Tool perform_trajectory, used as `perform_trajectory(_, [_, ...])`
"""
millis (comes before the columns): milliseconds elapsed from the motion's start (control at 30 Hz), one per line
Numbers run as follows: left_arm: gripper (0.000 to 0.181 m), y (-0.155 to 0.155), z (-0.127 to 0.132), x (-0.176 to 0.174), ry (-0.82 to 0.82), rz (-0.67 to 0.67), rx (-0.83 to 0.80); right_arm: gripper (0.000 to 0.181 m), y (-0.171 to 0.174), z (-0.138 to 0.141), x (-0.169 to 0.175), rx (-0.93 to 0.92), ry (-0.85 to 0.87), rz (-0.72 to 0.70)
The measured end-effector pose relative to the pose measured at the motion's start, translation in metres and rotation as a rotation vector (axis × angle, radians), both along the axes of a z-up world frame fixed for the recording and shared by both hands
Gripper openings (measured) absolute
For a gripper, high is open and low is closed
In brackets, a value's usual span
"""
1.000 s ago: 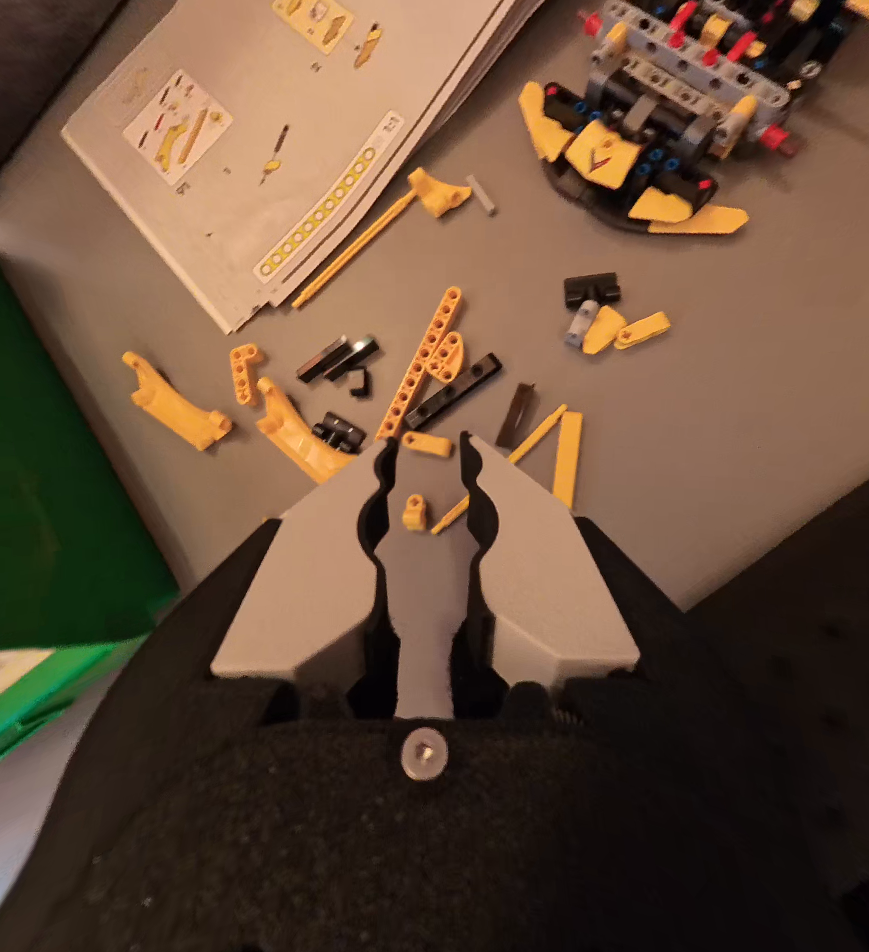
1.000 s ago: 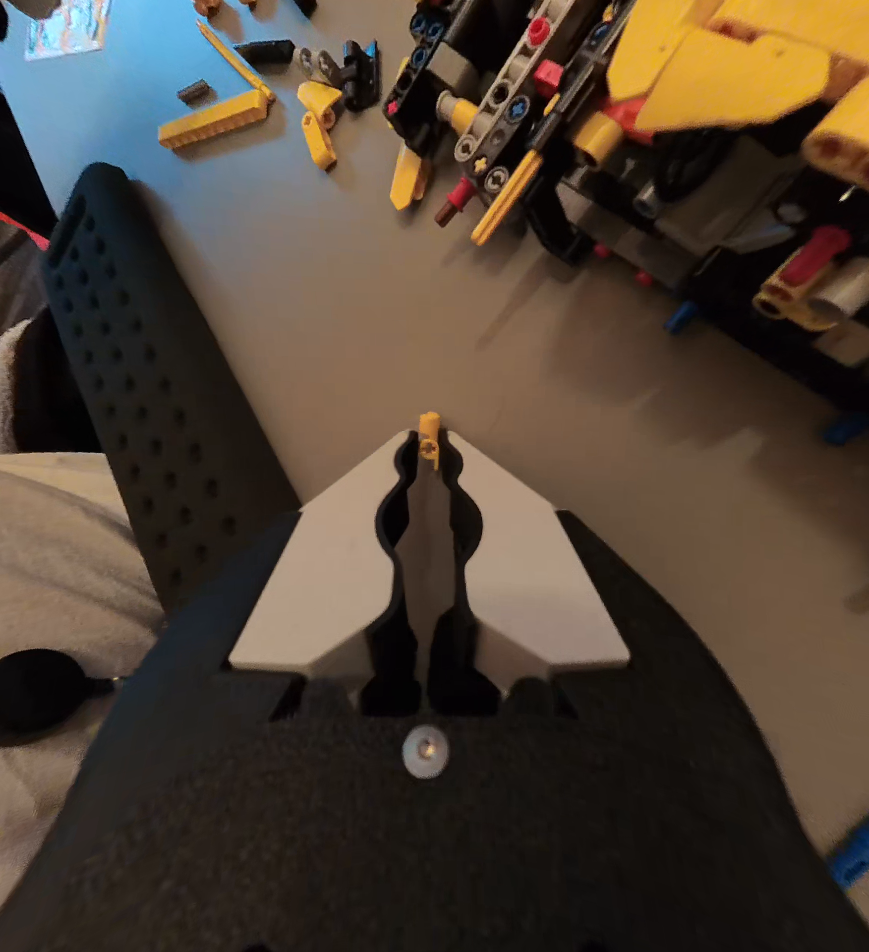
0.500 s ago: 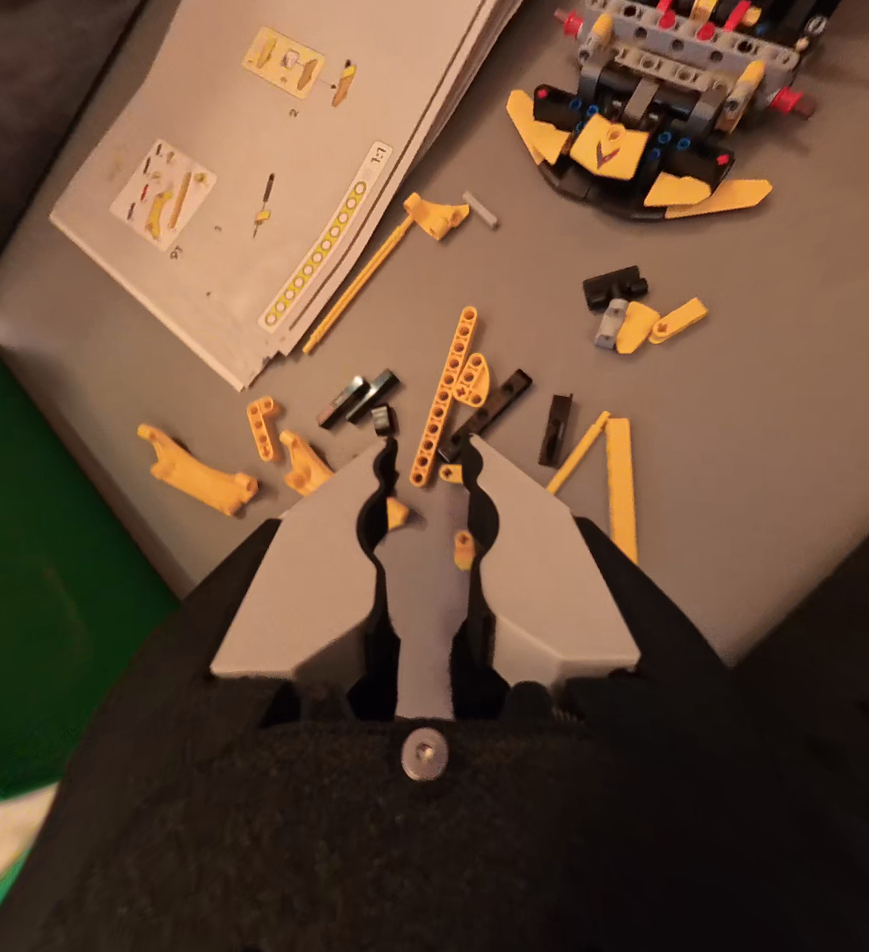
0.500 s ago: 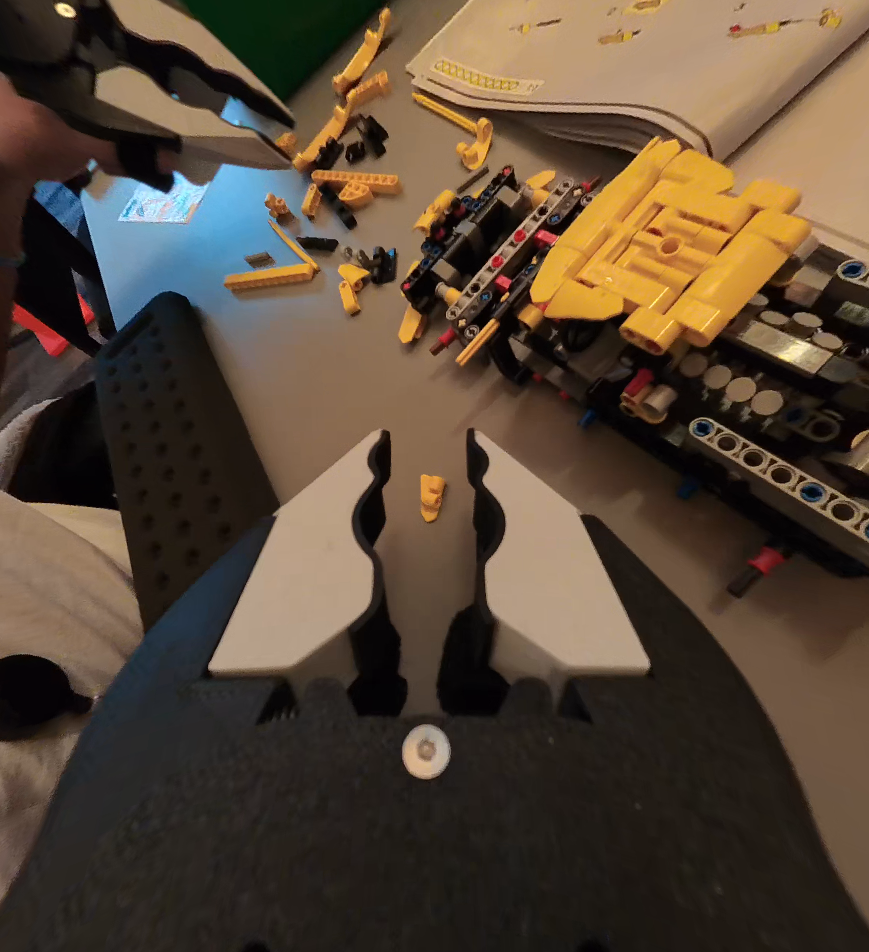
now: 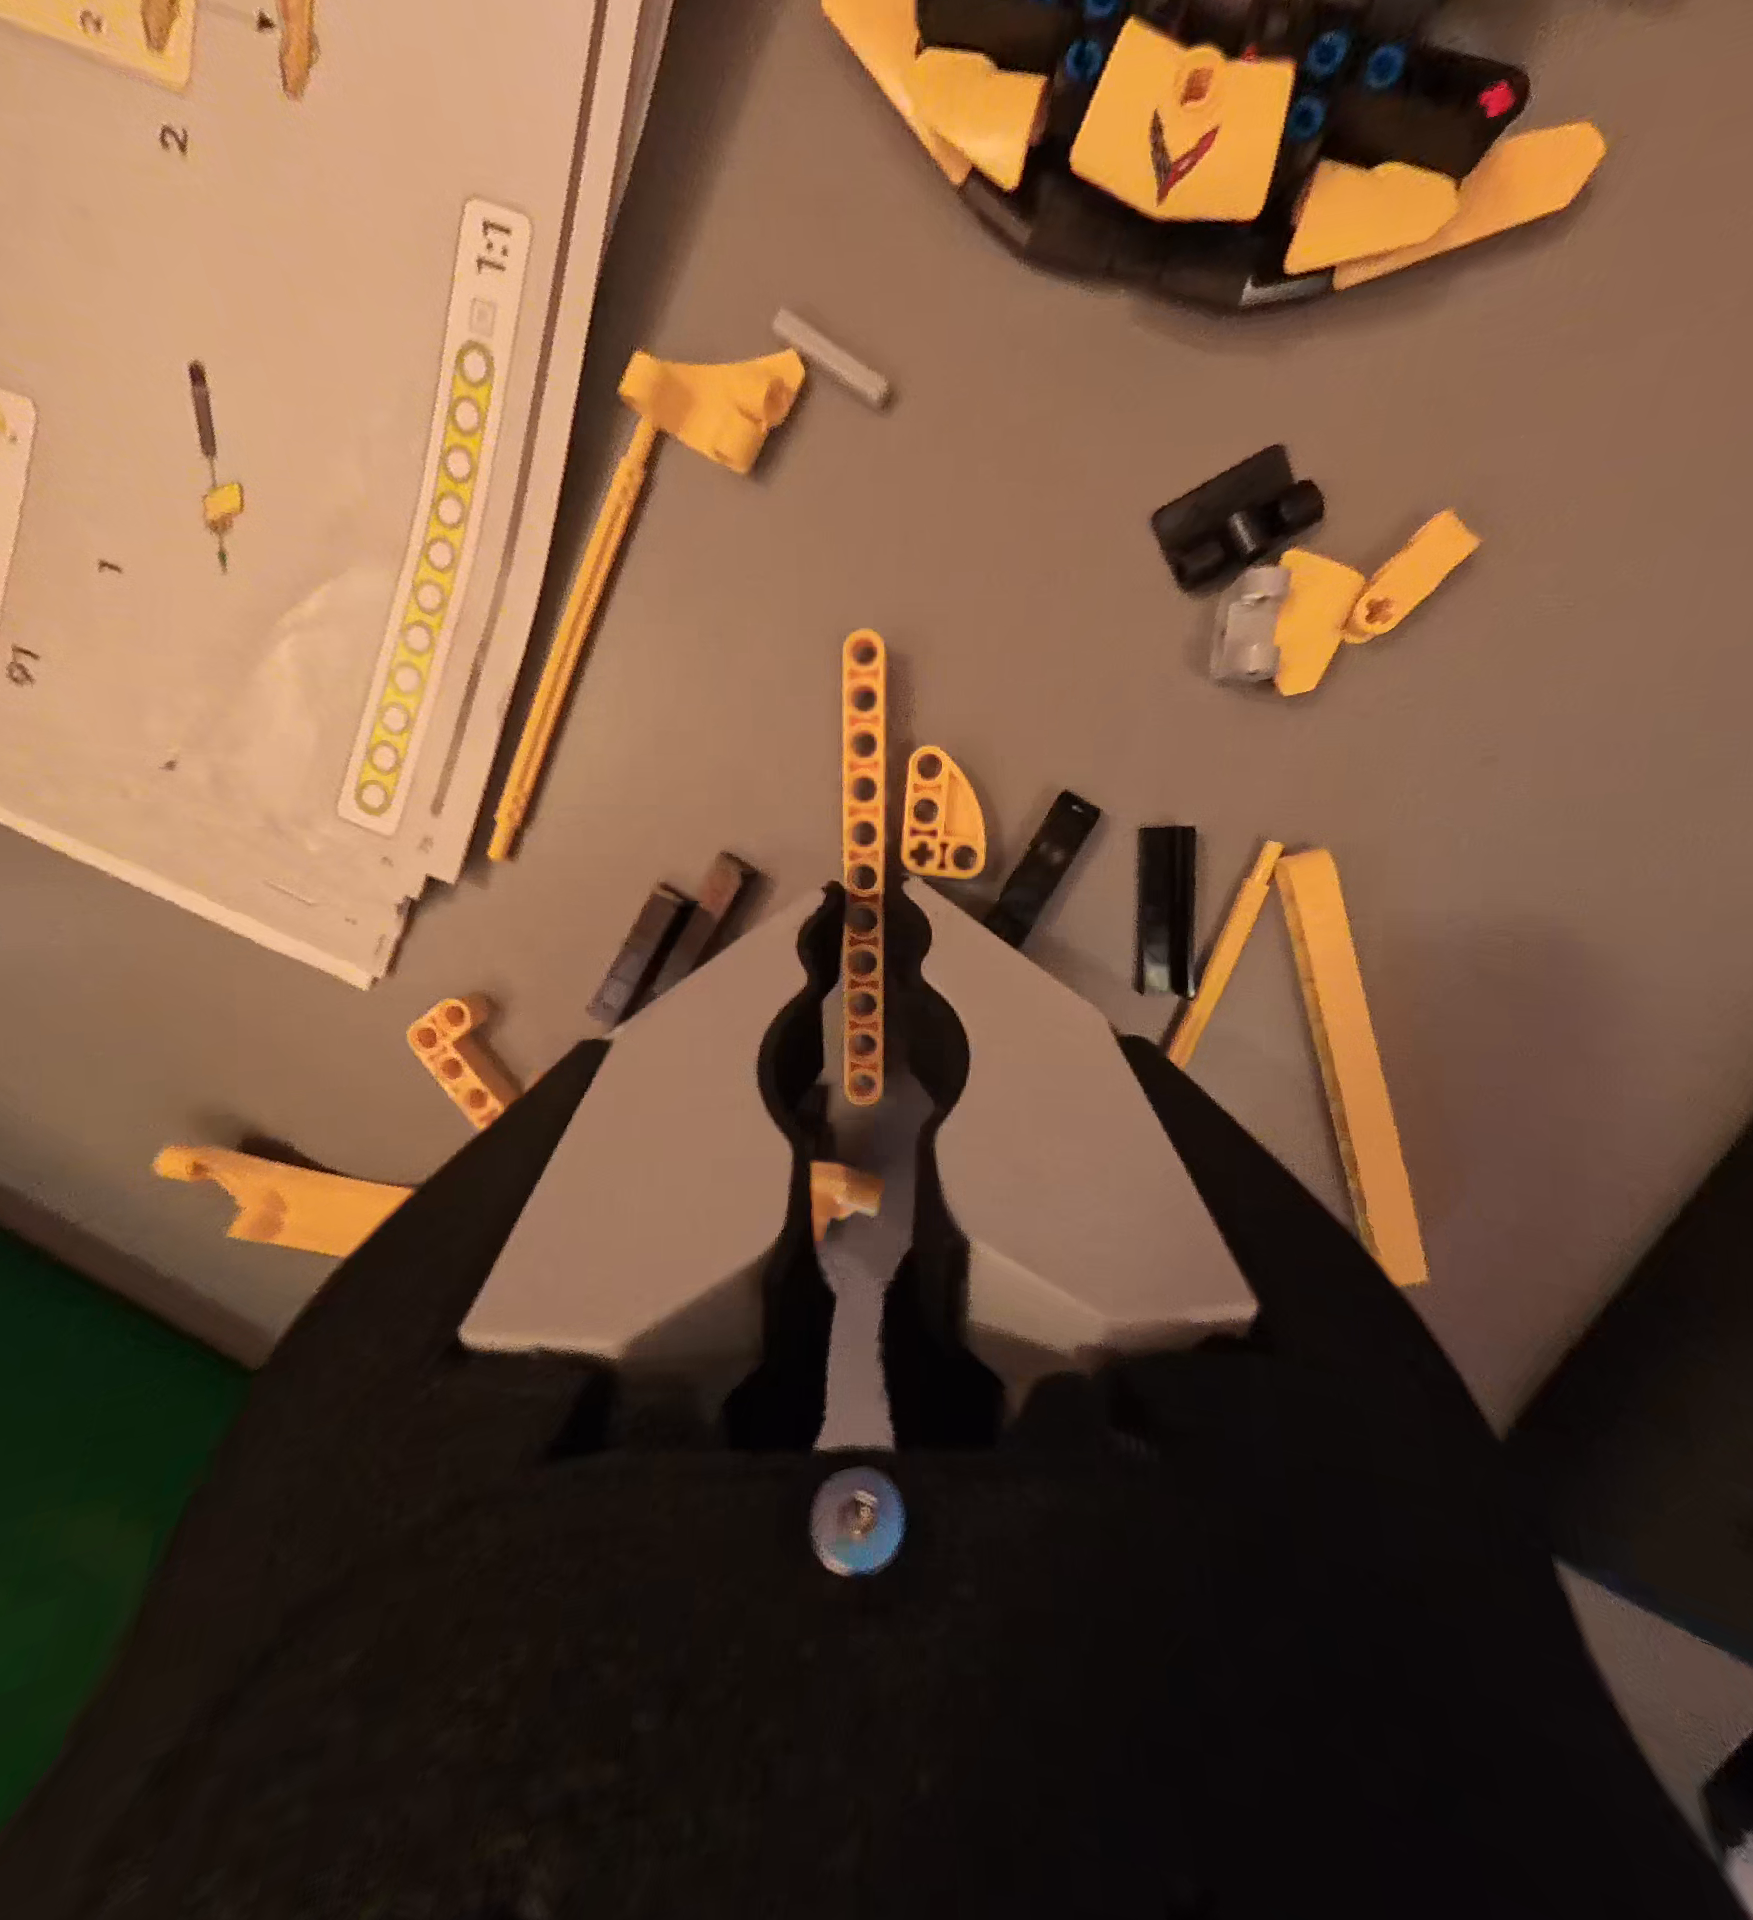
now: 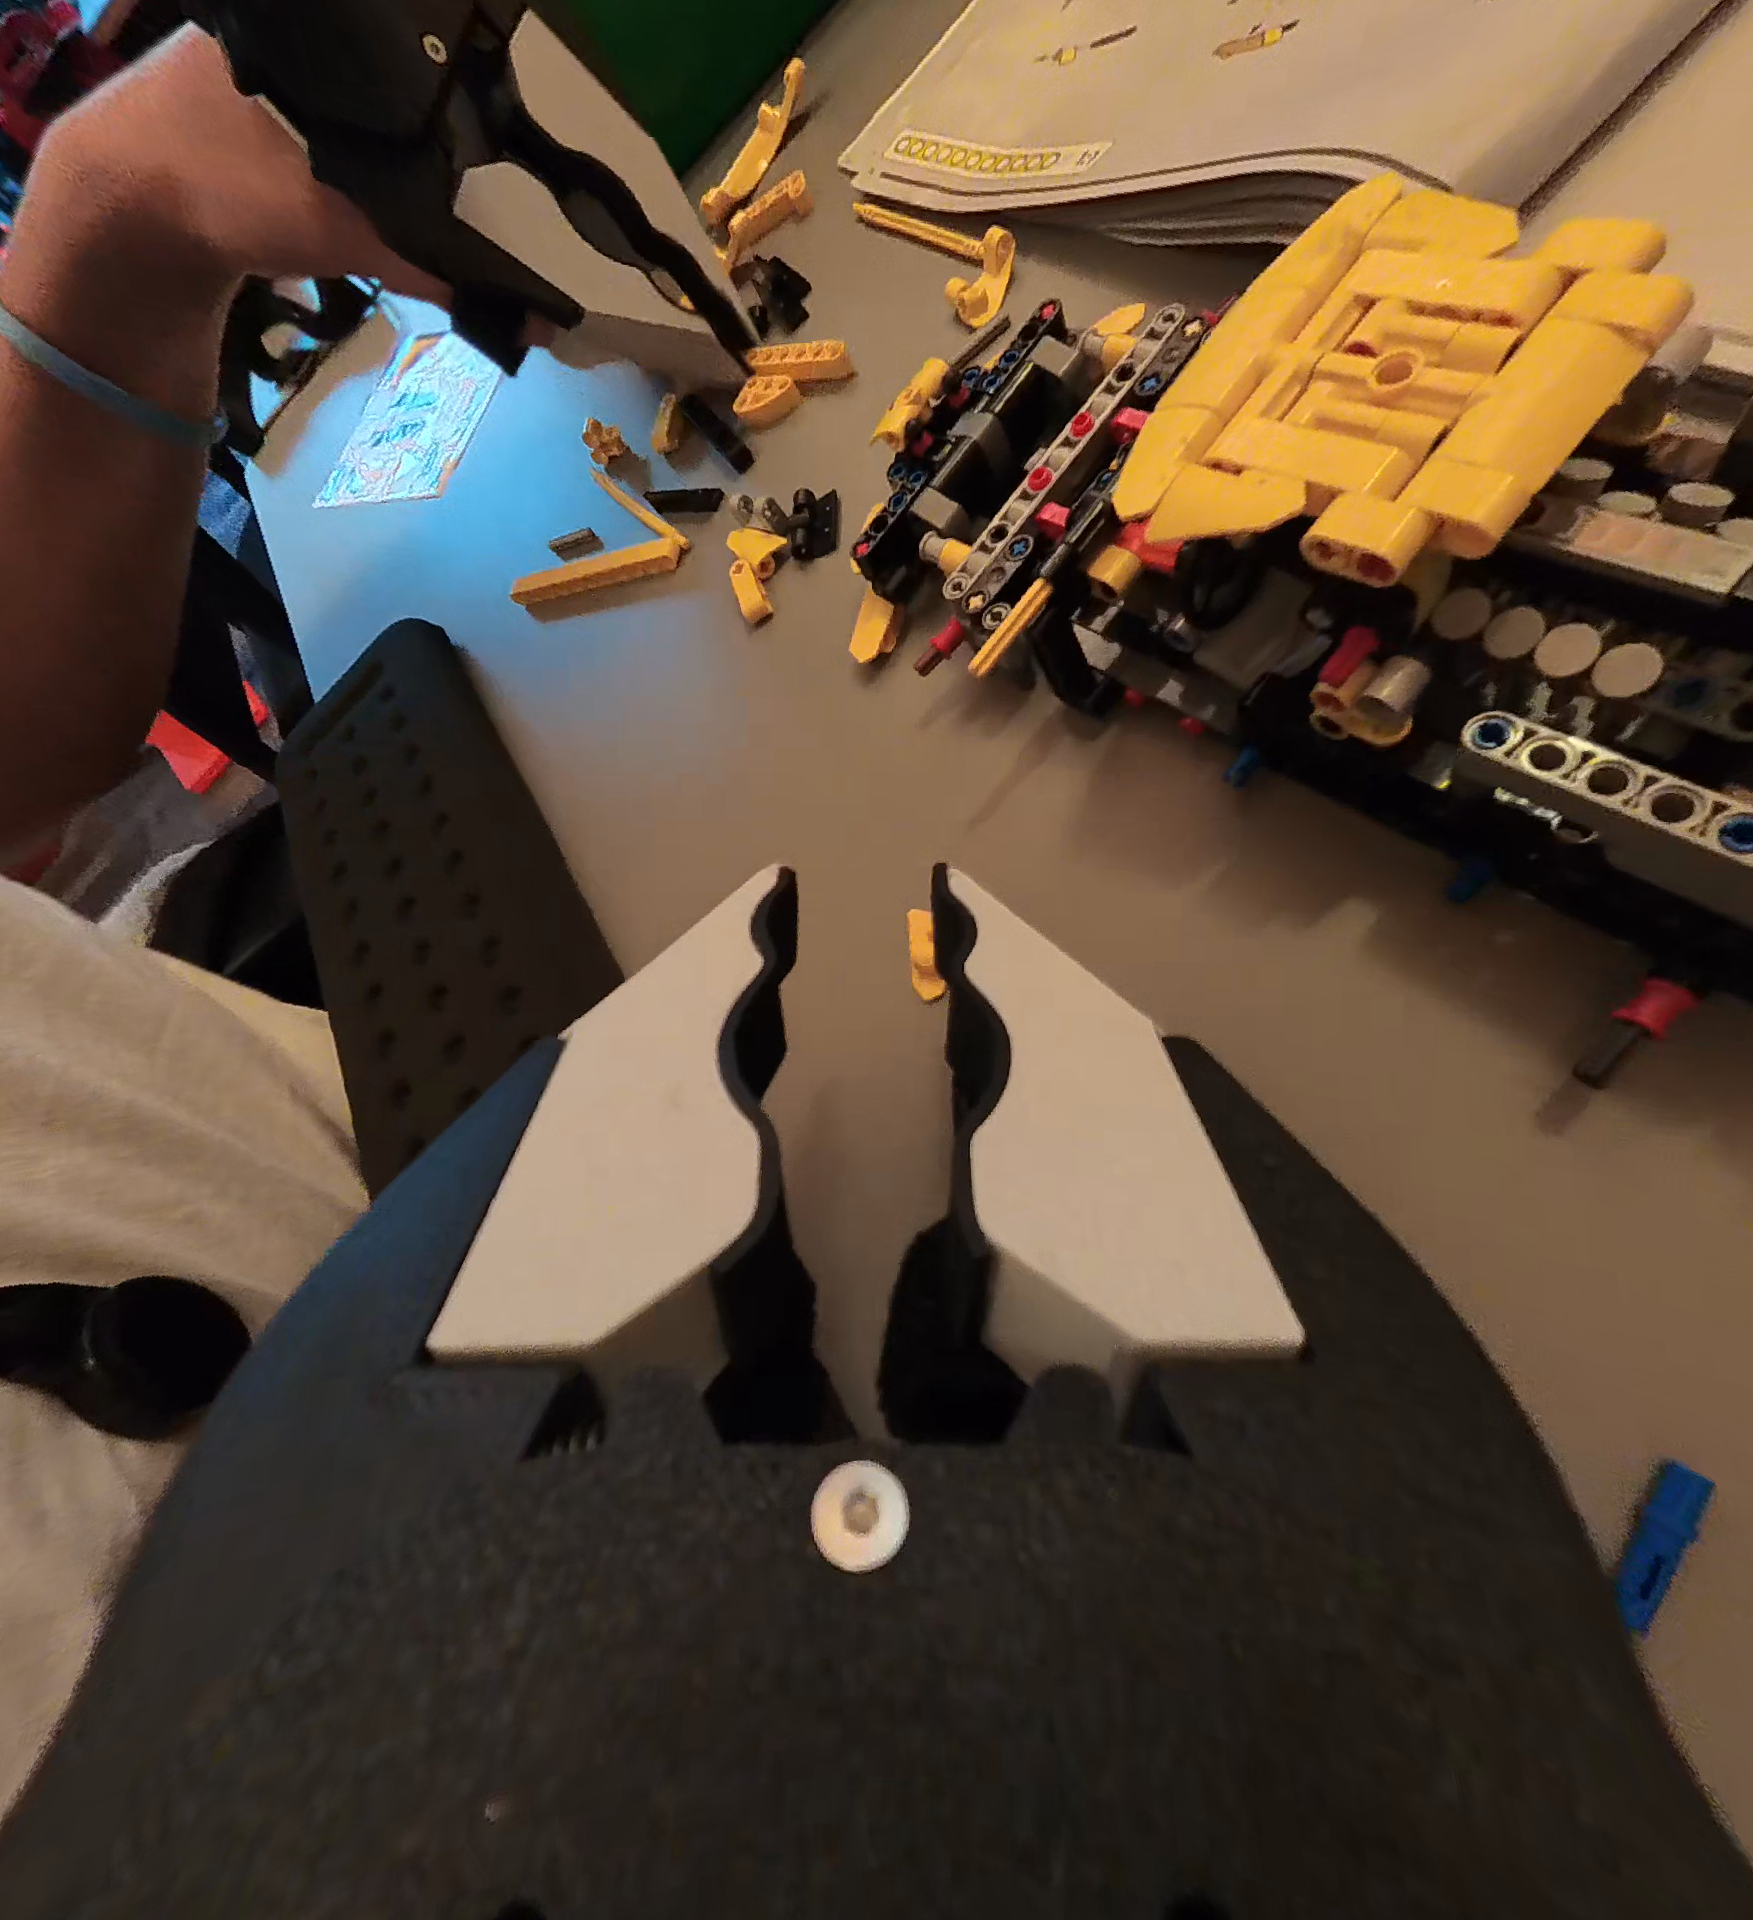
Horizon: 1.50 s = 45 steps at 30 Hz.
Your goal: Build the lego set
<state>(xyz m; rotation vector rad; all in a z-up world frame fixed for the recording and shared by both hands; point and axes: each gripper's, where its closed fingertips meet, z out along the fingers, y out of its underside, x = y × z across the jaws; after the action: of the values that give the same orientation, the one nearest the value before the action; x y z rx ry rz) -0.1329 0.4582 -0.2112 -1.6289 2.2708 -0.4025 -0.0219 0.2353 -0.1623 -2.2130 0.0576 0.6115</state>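
My left gripper (image 5: 864, 894) pinching the long yellow beam (image 5: 863, 790) on the table (image 5: 1059, 644), my right gripper (image 6: 864, 883) spread — small yellow piece (image 6: 922, 951) beside one finger.

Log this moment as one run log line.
left gripper: closing around long yellow beam | right gripper: open, empty | small yellow piece: on table

On the tabletop (image 5: 1007, 540), the instruction booklet (image 5: 228, 436) is lying far left, with the partly built model (image 5: 1204, 156) sitting to its right. Loose pieces are lying scattered between them; the long holed beam (image 5: 863, 790) is lying just left of a small curved piece (image 5: 939, 816).
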Motion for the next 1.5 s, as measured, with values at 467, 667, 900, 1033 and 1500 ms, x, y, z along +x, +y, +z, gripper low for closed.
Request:
perform_trajectory(467, [0.007,0.062,0.021,0.082,0.262,-0.382,-0.023,0.021,-0.003,0.022,0.002,0.079,0.022,-0.007])
perform_trajectory(667, [0.007,0.063,-0.001,0.076,0.381,-0.414,-0.061,0.021,-0.016,0.021,0.000,0.082,0.043,-0.042])
perform_trajectory(900, [0.011,0.066,-0.003,0.076,0.427,-0.405,-0.054,0.021,-0.023,0.021,0.003,0.067,0.046,-0.052])
perform_trajectory(1033, [0.007,0.062,-0.003,0.075,0.443,-0.405,-0.062,0.022,-0.022,0.022,0.005,0.066,0.048,-0.053])
perform_trajectory(1500, [0.007,0.061,-0.004,0.071,0.448,-0.393,-0.060,0.022,-0.023,0.021,-0.001,0.067,0.057,-0.035])
